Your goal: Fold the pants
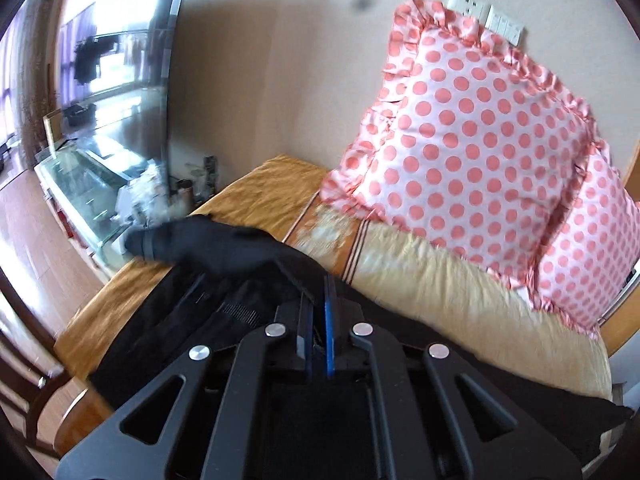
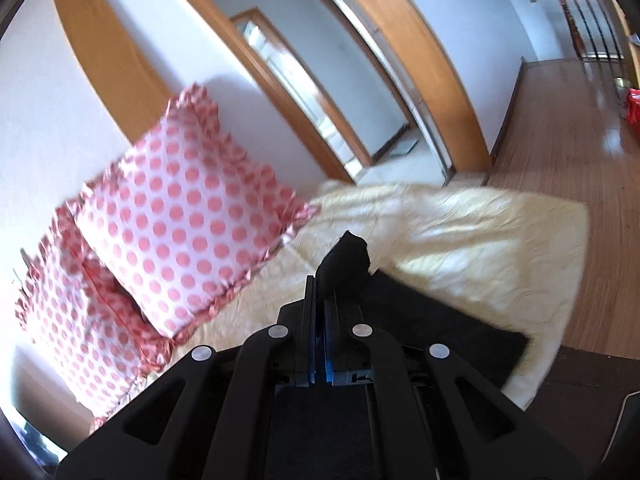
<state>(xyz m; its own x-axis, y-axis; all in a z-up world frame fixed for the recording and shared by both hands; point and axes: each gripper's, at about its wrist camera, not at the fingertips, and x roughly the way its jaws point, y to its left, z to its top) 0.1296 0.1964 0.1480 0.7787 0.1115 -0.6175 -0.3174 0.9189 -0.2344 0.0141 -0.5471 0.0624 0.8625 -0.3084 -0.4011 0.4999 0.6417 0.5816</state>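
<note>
Both grippers are clamped on the black pants [image 1: 224,248]: left gripper [image 1: 316,308] pinching fabric dead ahead at 12, right gripper [image 2: 320,292] the same, cloth bunched above its tips. Looks mid-fold to me, the rest draped on the yellow bedspread [image 2: 460,232]. Polka-dot pillows [image 1: 472,128] beyond at 1 o'clock. No readable writing anywhere.

Left gripper [image 1: 316,300]: jaws closed, black cloth pinched between them, fingers pointing toward 12 o'clock. Right gripper [image 2: 320,292]: jaws likewise pressed together on black cloth, which bunches out toward 1 o'clock.
</note>
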